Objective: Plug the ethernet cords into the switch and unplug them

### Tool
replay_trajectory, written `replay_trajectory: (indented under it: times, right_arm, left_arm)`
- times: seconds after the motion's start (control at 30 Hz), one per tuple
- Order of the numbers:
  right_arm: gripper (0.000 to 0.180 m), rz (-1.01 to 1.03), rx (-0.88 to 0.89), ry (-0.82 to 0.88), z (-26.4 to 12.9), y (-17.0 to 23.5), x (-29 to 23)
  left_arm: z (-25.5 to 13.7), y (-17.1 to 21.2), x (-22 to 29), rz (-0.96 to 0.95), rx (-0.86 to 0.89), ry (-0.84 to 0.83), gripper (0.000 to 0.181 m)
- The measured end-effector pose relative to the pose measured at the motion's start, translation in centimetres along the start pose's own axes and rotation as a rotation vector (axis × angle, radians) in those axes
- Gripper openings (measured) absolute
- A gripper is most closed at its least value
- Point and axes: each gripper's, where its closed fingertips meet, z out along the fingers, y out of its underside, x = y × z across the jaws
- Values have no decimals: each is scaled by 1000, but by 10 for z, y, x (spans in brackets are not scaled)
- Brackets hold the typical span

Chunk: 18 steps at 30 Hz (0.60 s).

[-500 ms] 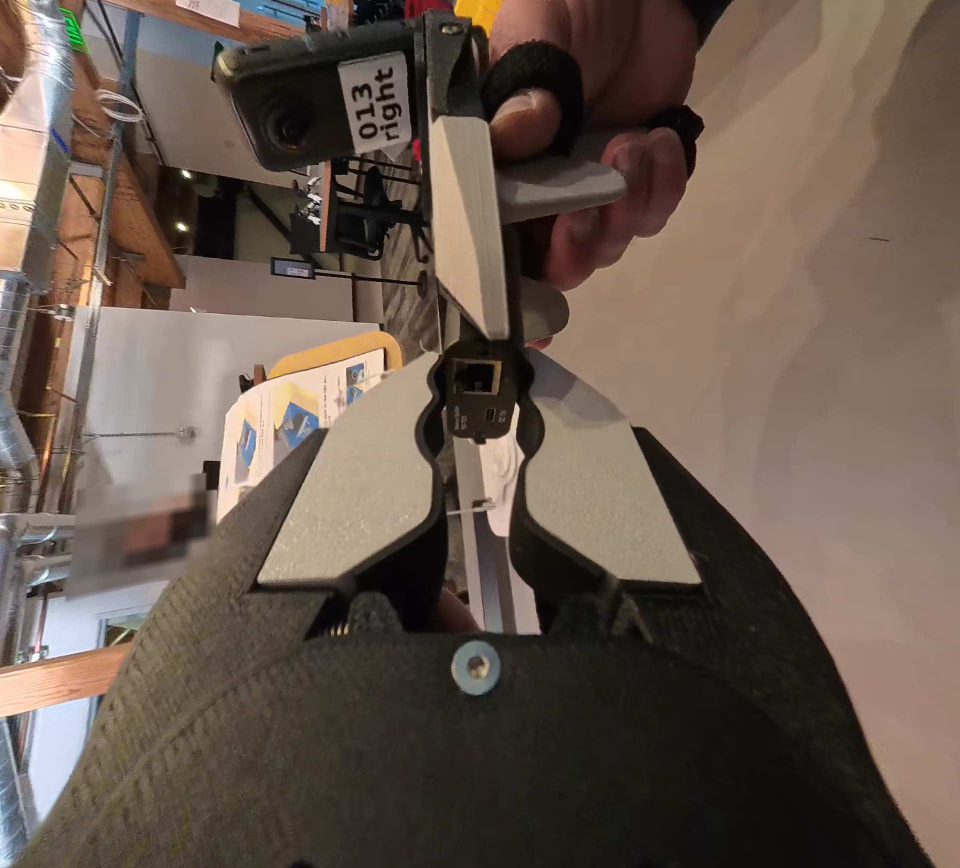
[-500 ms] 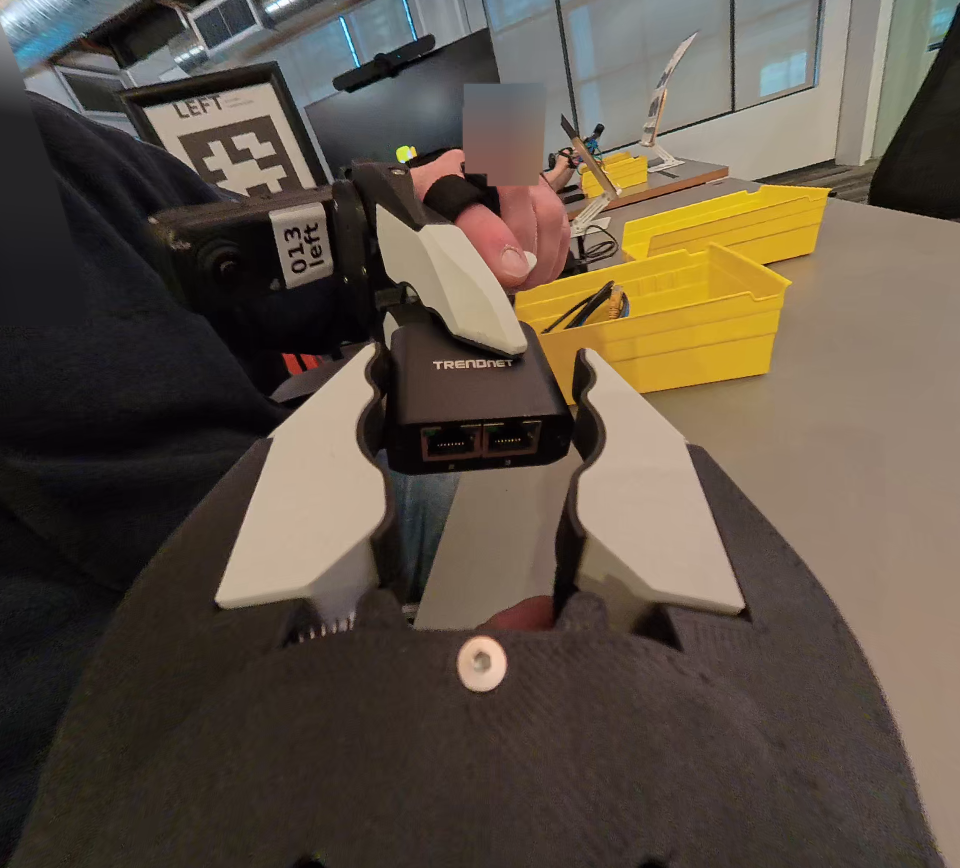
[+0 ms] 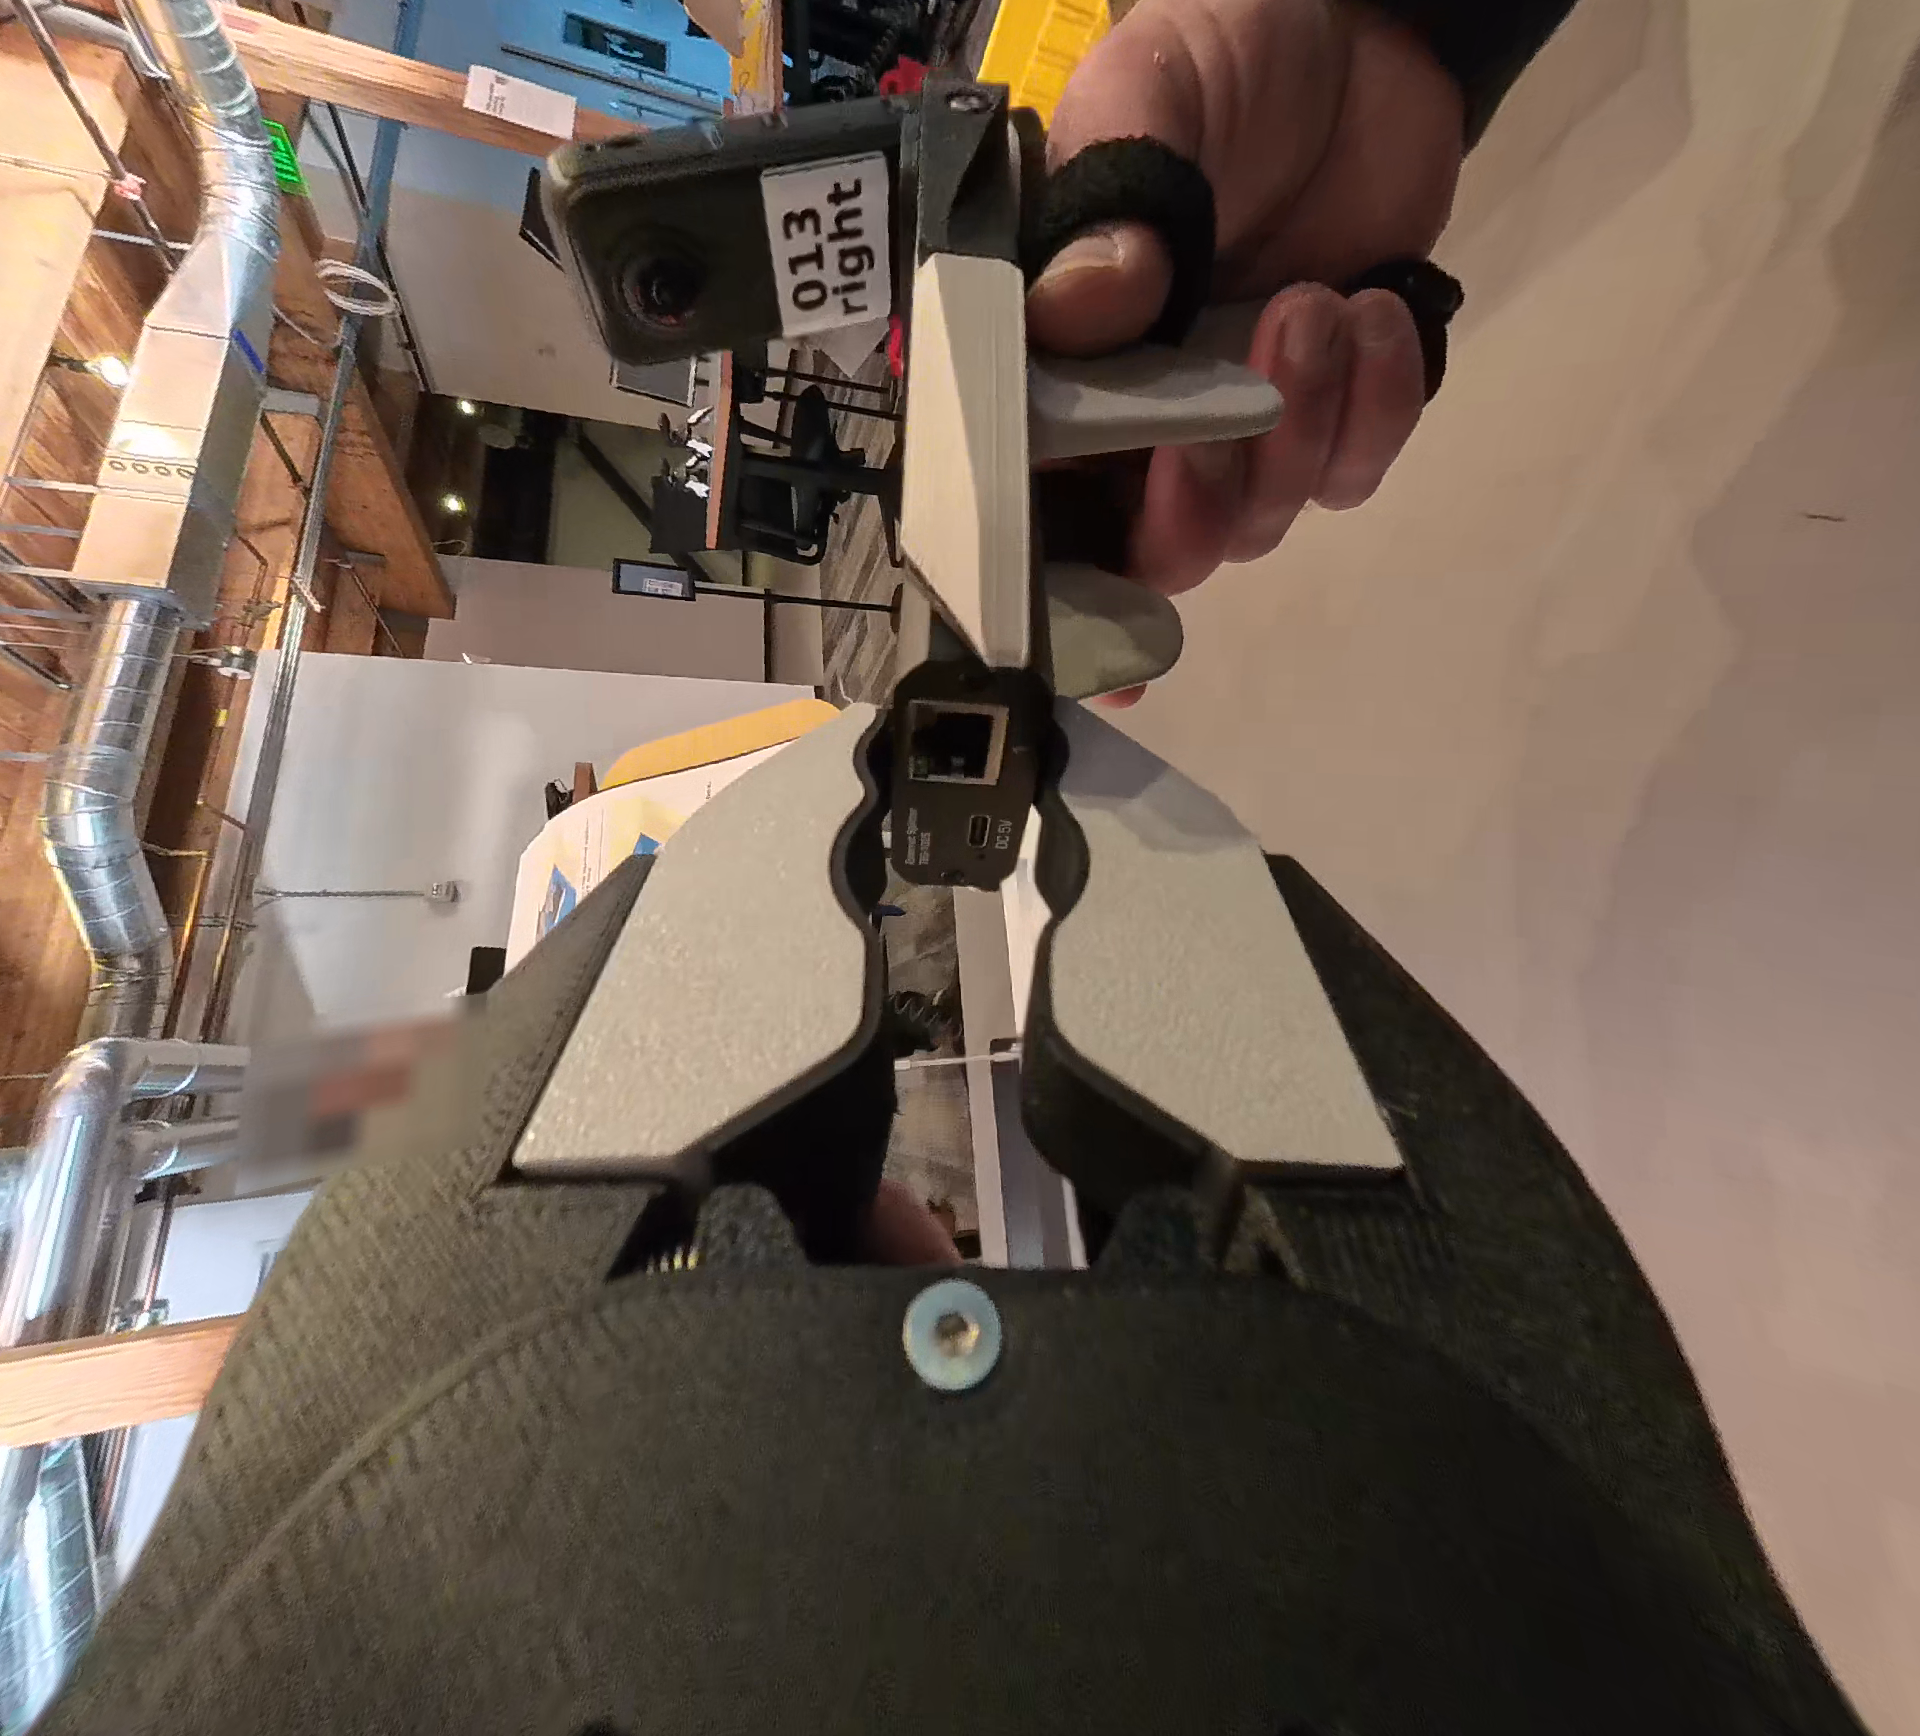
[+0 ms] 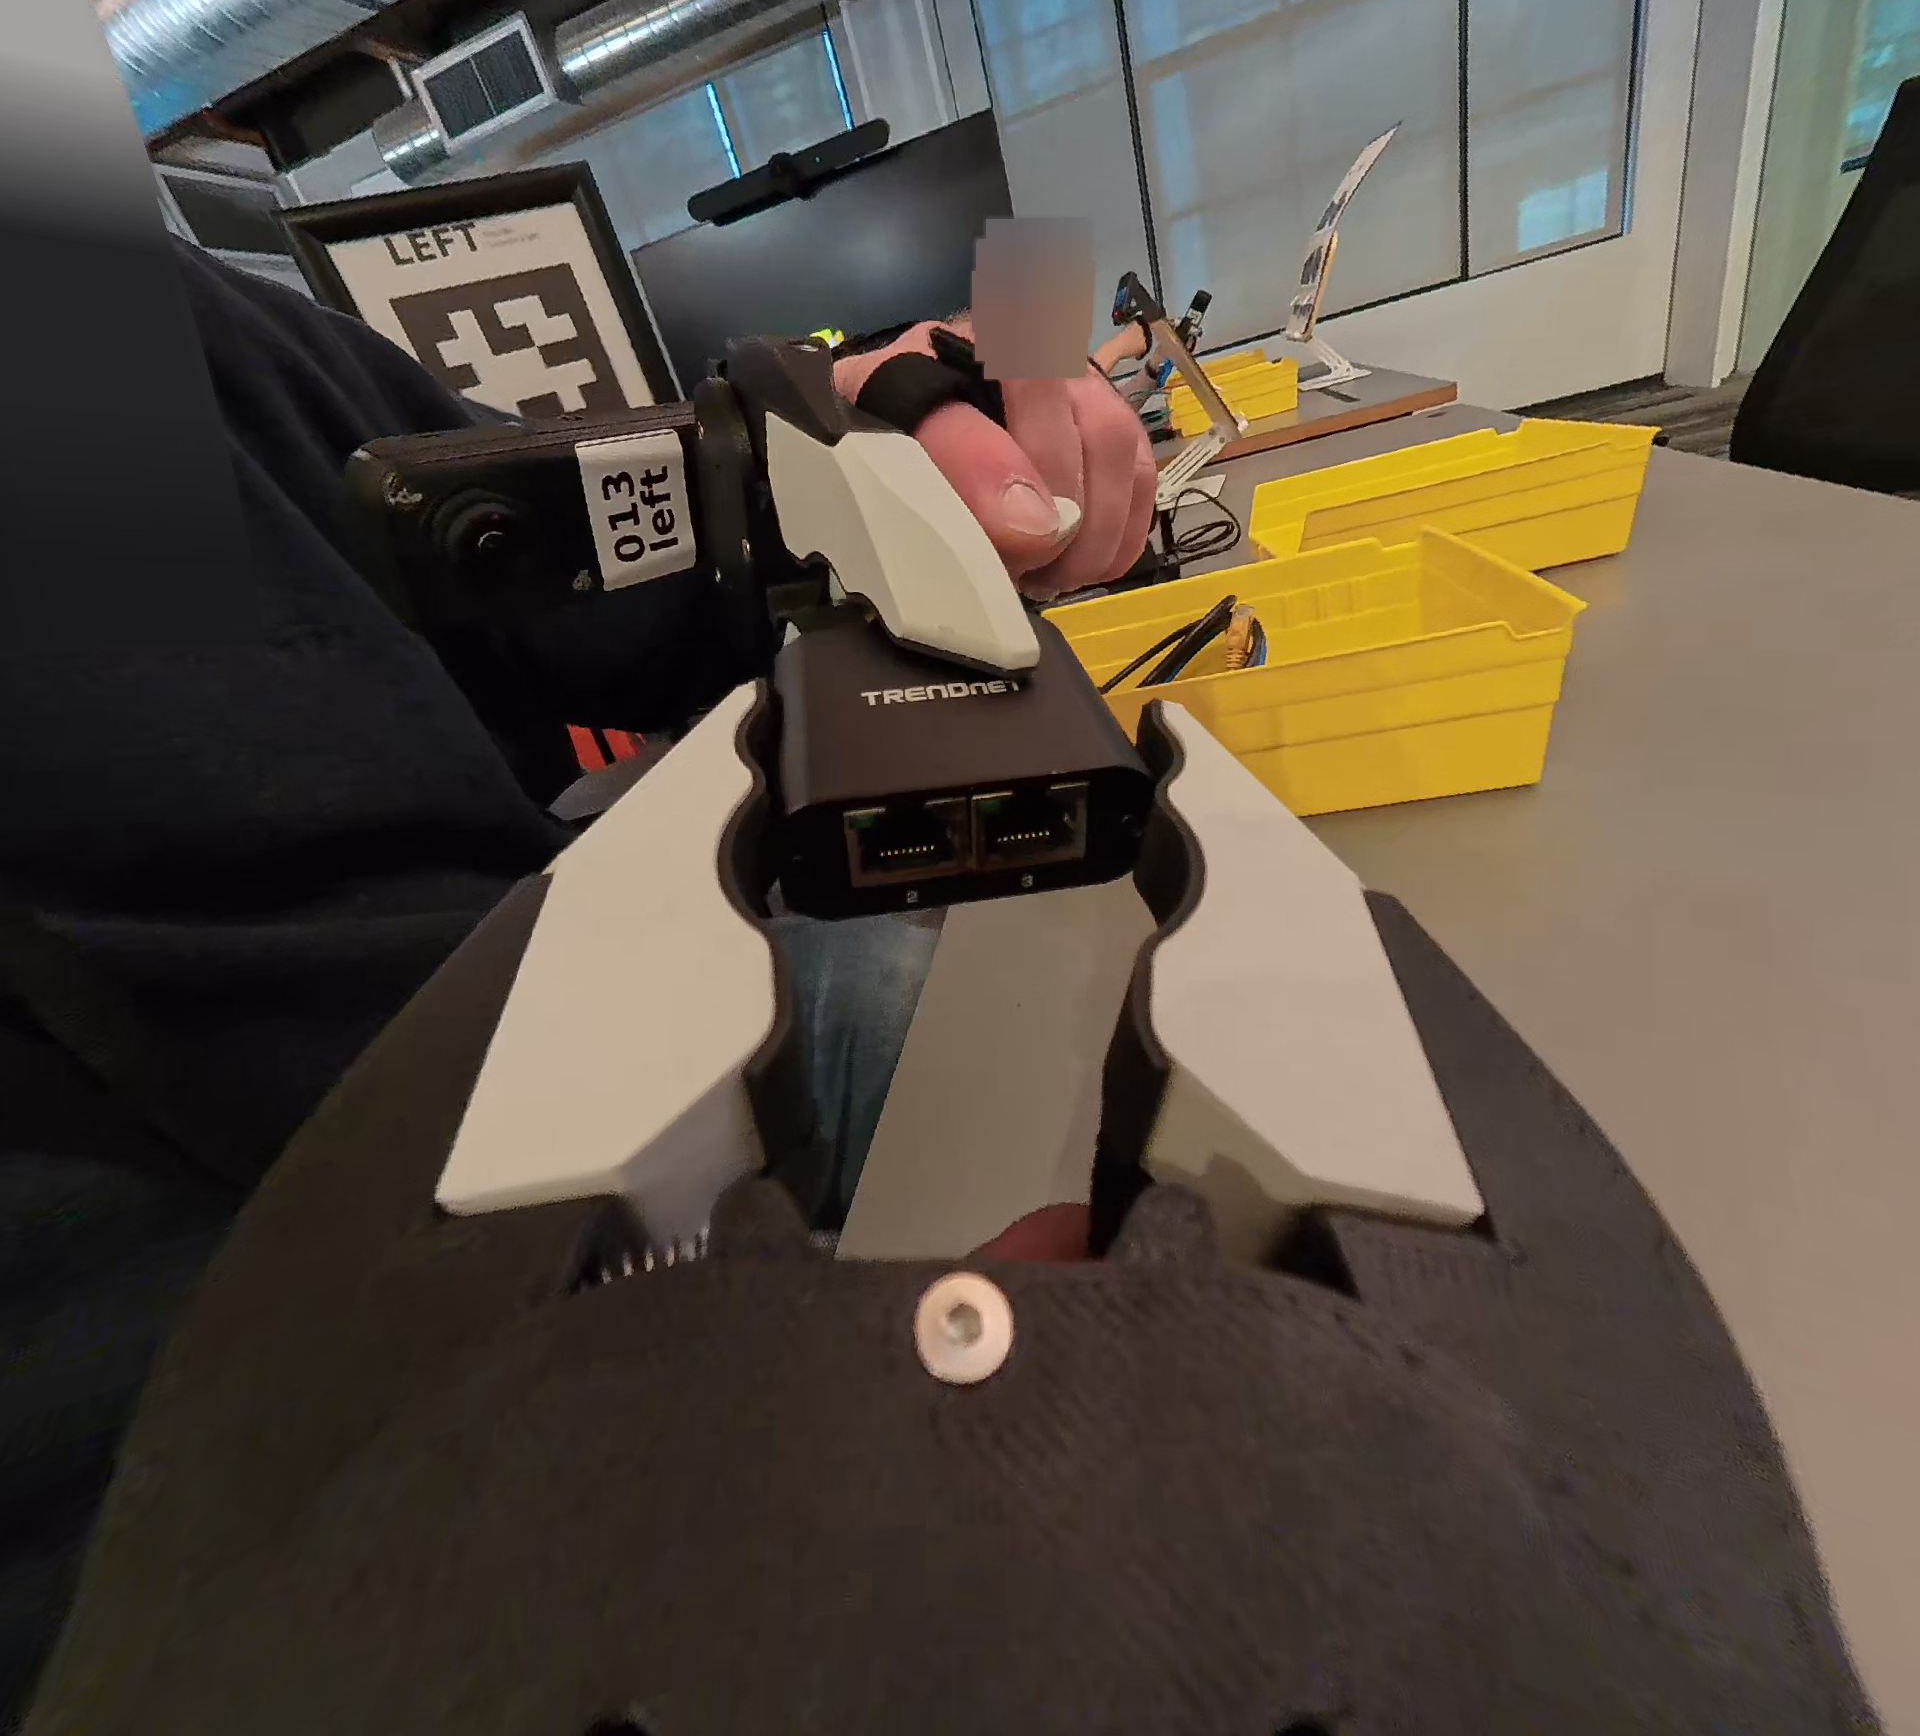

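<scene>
A small black switch (image 4: 935, 741) is held in the air between both grippers. In the right wrist view it shows two empty ports, and my right gripper (image 4: 956, 782) is closed against its two sides. My left gripper's upper finger (image 4: 904, 543) presses on its top from the far end. In the left wrist view my left gripper (image 3: 961, 751) pinches the switch (image 3: 961, 813) at the end with a single empty port, and the right gripper's finger (image 3: 966, 481) touches it from beyond. Ethernet cords (image 4: 1236, 637) lie in a yellow bin. No cord is plugged in.
The yellow bin (image 4: 1455, 699) stands on the grey table (image 4: 1714, 855), with a second yellow bin (image 4: 1455, 491) behind it. A framed marker sign (image 4: 488, 304) stands at the left behind a dark sleeve. More benches and tools are in the background.
Almost nothing: both grippers keep their hold on the switch, and the two views shift only slightly.
</scene>
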Motion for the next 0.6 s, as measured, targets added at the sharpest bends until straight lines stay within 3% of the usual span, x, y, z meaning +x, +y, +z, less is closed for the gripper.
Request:
replay_trajectory:
  times: [0.37, 0.47, 0.6]
  right_arm:
    - [68, -3, 34, 45, -13, -5, 8]
    - [68, -19, 22, 76, -20, -3, 11]
    - [68, -31, 24, 118, -32, 0, 16]
  left_arm:
    - [-15, 20, -14, -91, -61, -35, 46]
    - [-44, 50, -27, -148, -165, -57, 46]
    - [-113, 110, -41, -262, -371, -90, 45]
